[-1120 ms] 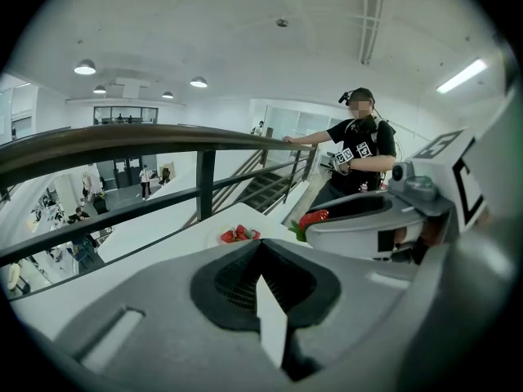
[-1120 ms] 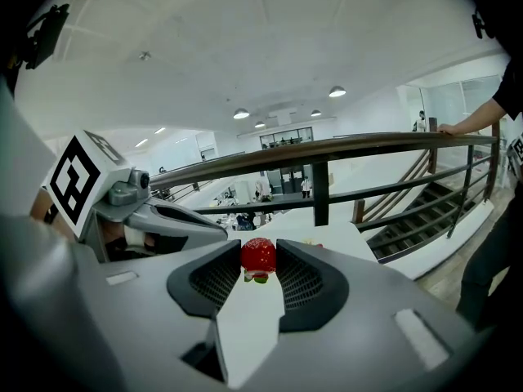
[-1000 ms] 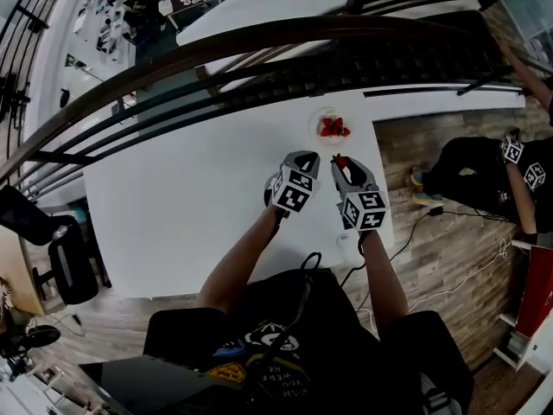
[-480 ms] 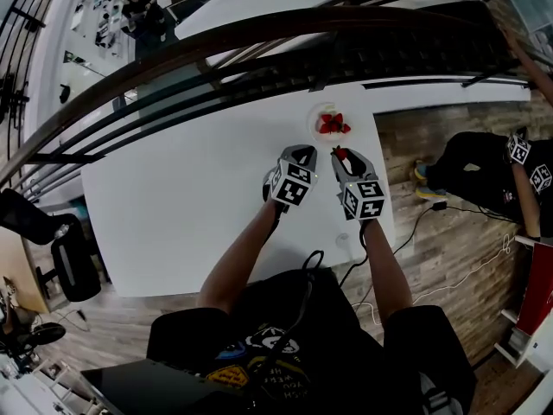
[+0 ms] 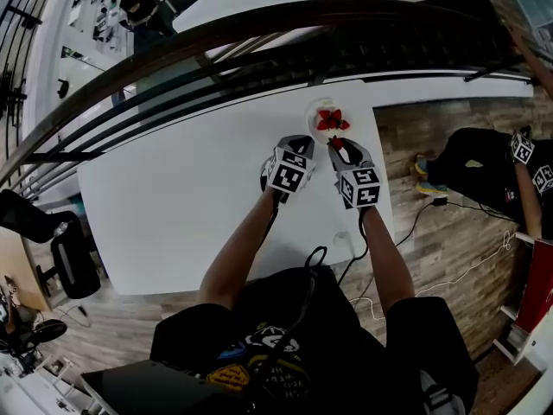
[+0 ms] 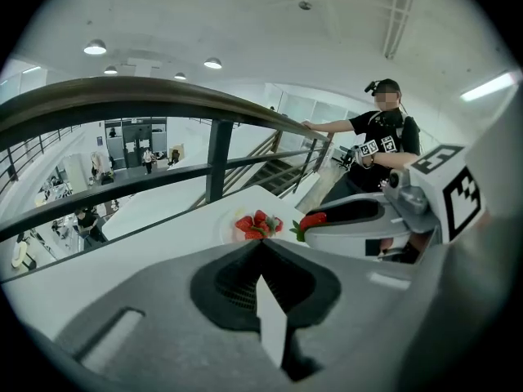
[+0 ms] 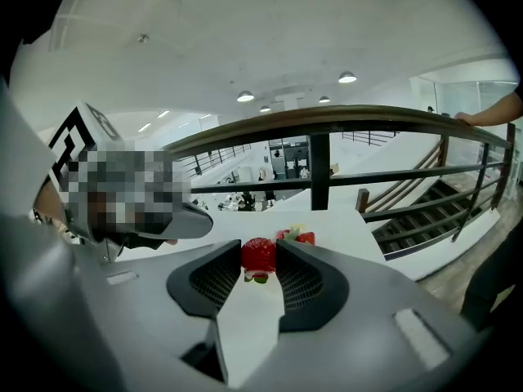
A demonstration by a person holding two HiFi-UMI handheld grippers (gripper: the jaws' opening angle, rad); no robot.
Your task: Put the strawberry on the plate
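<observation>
Between the pads of the right gripper (image 7: pixel 260 257) sits the strawberry (image 7: pixel 259 253), pinched from both sides with its green cap hanging below. The jaws stand partly spread, only as wide as the fruit, and the grip looks firm. The left gripper (image 6: pixel 260 245) has its jaws pressed together on nothing and hovers just beside the right one, above the table (image 5: pixel 173 197).

Beyond the held fruit, the plate (image 6: pixel 225 225) lies near the table's far right corner and already carries a small heap of strawberries (image 5: pixel 331 121).

Compared with a second ago, both grippers have travelled forward toward that corner. In the head view the carried strawberry (image 5: pixel 334 143) was well short of the plate and is now just at its near edge, while the grip has not altered.

This suggests the carry is almost over. What seems left is a short reach on until the fruit is over the plate, a lowering, and then spreading the jaws. Letting go here could drop it on the rim or the table.
</observation>
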